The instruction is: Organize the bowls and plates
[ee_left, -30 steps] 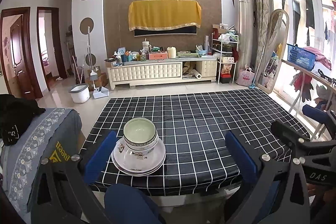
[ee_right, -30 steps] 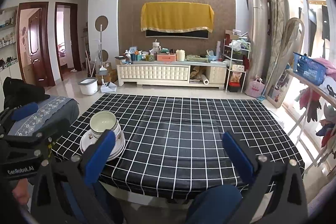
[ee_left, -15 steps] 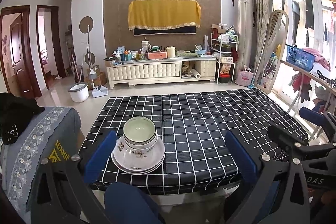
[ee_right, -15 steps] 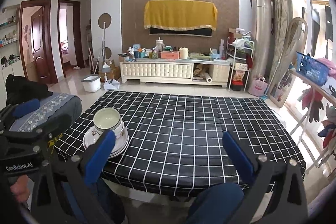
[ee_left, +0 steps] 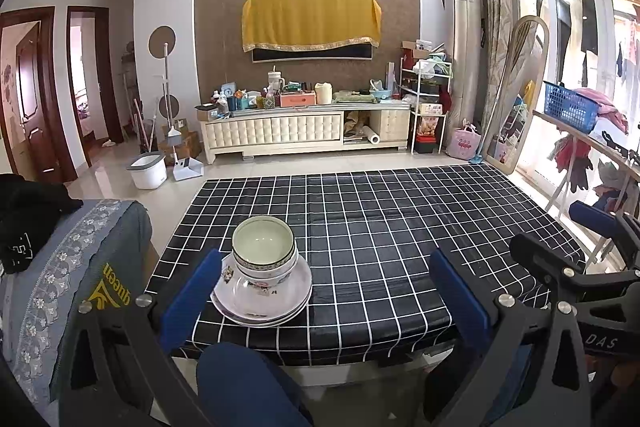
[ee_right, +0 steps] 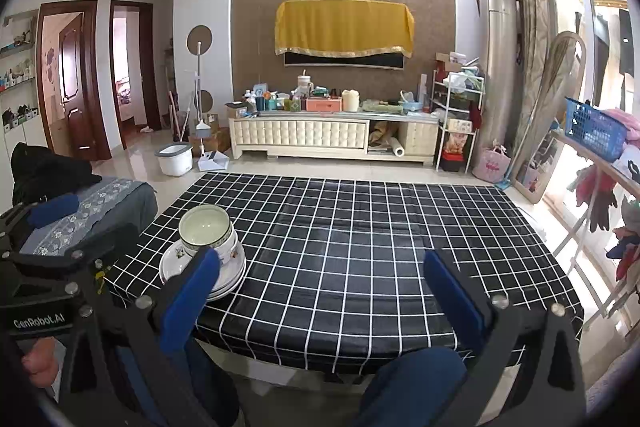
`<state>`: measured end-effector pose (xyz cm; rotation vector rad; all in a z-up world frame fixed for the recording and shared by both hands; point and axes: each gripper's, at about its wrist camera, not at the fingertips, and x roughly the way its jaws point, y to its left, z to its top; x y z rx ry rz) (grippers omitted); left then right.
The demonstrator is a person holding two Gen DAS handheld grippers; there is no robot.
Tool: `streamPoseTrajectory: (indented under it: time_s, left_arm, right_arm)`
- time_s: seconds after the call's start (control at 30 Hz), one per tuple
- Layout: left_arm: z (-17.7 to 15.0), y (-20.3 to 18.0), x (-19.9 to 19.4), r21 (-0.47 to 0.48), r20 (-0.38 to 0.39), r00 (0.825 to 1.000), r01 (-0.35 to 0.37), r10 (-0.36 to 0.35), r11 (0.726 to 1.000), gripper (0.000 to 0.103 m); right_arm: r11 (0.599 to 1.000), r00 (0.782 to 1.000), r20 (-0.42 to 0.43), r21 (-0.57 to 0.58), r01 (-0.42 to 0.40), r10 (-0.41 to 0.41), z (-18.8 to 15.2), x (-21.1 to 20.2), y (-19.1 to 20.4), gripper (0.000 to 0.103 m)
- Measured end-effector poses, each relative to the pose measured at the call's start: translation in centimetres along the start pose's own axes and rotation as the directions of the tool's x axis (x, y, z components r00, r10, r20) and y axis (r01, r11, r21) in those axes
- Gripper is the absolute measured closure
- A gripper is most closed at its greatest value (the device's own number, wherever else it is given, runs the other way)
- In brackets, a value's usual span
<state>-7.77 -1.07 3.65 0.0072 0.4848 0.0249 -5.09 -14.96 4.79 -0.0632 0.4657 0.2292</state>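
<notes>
Resting near the left front corner of the table, the stack of bowls nested on plates is seen exactly where it stood a second ago; only the two viewpoints have drifted slightly, so that the stack sits a little higher and farther right in the right wrist view. No contact has been made, and by that showing the organizing is judged either finished or not yet begun; which cannot be told. A pale green interior and a dark patterned rim are shown by the top bowl, with at least one more bowl beneath it, and white plates with small floral prints lie under them. Around the stack, the black cloth with its white grid is bare. The left gripper is held wide, nothing between its blue pads, just short of the stack. The right gripper is likewise spread wide and empty, farther right.
</notes>
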Motion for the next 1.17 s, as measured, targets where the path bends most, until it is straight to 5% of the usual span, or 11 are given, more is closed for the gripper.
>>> streamPoseTrajectory:
  time_s: [1.17]
  left_arm:
    - [-0.15, 0.12, 0.12, 0.008, -0.019, 0.999, 0.028, -0.028, 1.000, 0.001]
  right_arm:
    - [1.000, 0.999, -0.023, 0.000, 0.023, -0.023, -0.24, 0.35, -0.19, 0.000]
